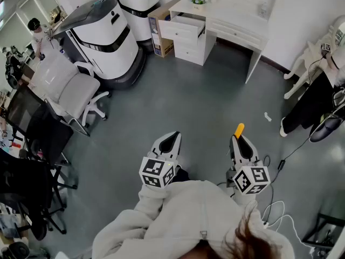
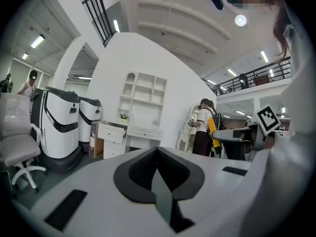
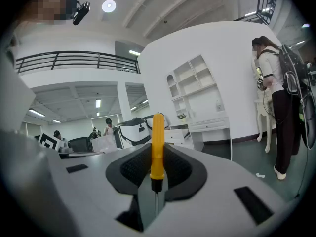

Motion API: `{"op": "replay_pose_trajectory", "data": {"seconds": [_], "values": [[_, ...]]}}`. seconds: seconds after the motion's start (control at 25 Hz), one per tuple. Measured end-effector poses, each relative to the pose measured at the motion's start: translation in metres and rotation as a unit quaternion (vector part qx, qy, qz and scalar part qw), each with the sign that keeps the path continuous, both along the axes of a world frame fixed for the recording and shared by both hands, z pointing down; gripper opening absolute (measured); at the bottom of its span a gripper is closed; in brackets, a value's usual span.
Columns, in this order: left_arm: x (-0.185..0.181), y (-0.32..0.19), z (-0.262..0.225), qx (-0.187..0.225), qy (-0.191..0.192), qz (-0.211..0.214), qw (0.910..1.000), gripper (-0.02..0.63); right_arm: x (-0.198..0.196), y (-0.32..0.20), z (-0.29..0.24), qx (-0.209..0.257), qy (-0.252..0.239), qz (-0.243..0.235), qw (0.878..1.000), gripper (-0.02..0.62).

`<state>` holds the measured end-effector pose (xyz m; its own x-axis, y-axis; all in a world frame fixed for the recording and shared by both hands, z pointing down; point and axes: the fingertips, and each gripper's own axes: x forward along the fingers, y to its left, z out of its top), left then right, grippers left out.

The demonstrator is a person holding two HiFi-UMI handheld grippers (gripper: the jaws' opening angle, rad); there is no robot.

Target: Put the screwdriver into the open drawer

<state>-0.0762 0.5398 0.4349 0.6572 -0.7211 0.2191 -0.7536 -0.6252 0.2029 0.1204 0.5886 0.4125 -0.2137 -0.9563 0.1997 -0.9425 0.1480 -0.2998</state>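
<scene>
Grey office floor (image 1: 205,101) lies between the white desk's (image 1: 233,25) open drawer (image 1: 186,30) and the right gripper (image 1: 240,140), clamped on the yellow-handled screwdriver (image 1: 239,129), handle forward for the carry, while the left gripper (image 1: 171,140) idles with jaws closed, empty.

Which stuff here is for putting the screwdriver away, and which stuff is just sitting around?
For the job: screwdriver; right hand-held gripper holding it; open drawer.

Just sitting around: white office chair; cardboard box; small white scrap on the floor; left hand-held gripper, shut and empty.
</scene>
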Motion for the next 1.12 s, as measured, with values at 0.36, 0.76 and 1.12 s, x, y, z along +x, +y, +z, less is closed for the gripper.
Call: {"op": "replay_pose_trajectory", "data": {"seconds": [0.36, 0.76, 1.12], "values": [[0.014, 0.011, -0.013, 0.012, -0.005, 0.005, 0.9999, 0.015, -0.001, 0.007, 0.003, -0.003, -0.008, -0.004, 1.000, 0.089], [0.020, 0.034, -0.003, -0.002, -0.010, 0.001, 1.0000, 0.016, -0.003, 0.018, 0.009, -0.008, -0.008, -0.015, 1.000, 0.089], [0.018, -0.004, 0.009, -0.001, -0.014, -0.011, 0.9998, 0.017, -0.006, -0.022, 0.022, -0.009, -0.006, -0.026, 1.000, 0.089]]}}
